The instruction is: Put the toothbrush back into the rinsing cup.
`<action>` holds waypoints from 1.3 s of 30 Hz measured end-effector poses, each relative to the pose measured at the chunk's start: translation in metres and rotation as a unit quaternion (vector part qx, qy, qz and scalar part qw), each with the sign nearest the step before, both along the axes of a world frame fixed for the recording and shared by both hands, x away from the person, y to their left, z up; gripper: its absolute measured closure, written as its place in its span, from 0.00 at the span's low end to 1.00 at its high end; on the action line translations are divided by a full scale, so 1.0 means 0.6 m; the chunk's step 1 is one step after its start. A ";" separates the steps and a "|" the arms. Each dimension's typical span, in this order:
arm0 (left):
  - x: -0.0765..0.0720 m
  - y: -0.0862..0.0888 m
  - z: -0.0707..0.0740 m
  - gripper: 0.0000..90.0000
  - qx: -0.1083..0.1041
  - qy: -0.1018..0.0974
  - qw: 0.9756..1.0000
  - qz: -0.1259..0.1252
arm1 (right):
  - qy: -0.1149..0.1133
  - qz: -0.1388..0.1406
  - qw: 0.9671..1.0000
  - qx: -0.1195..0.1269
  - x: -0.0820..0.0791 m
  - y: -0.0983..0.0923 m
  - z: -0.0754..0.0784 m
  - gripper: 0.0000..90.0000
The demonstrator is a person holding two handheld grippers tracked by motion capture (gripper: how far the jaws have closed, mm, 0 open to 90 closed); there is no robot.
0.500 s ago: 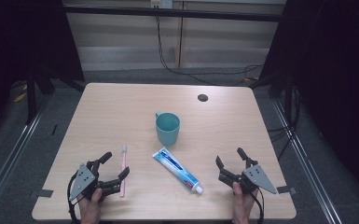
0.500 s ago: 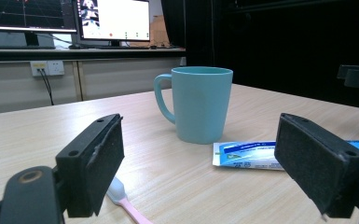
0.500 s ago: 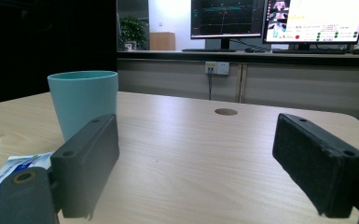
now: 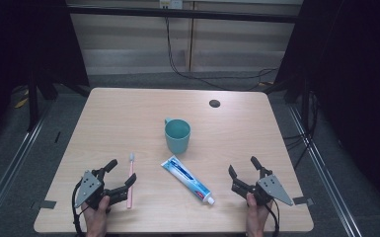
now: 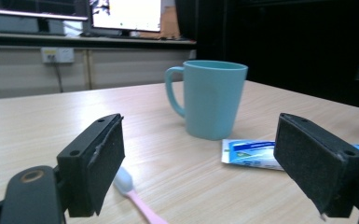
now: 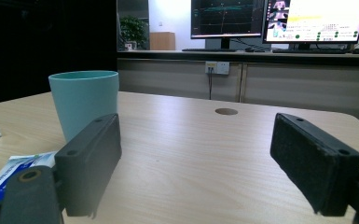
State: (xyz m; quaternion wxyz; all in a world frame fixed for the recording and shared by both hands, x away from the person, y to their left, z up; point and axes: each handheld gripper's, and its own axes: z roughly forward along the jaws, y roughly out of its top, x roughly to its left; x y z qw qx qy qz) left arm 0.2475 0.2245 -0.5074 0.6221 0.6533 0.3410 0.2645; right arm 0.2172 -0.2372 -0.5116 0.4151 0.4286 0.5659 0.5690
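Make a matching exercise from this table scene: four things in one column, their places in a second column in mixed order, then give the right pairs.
Things:
1. cup
2. toothbrush
3. toothpaste tube
4. round hole

Places:
A. beside the left gripper, near the table's front edge
B. in the tabletop toward the far right
C. around the middle of the table, upright
D. lying slantwise just in front of the cup

Pairs: 1-C, 2-A, 3-D, 4-B

No legible text; blue-and-white printing on toothpaste tube (image 4: pixel 186 178) and contents of monitors (image 6: pixel 317 21) too blurred to read.
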 end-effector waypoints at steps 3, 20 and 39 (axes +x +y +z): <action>0.004 0.001 0.001 0.19 0.002 0.008 1.000 0.001 | 0.000 -0.001 1.000 0.000 0.000 0.000 0.000 0.17; 0.015 0.019 0.038 0.18 0.004 0.070 0.998 0.003 | 0.002 -0.014 1.000 -0.001 0.000 0.001 0.000 0.17; 0.058 -0.003 0.090 0.29 0.078 0.173 0.981 -0.034 | 0.009 -0.020 1.000 -0.003 0.001 0.004 0.001 0.17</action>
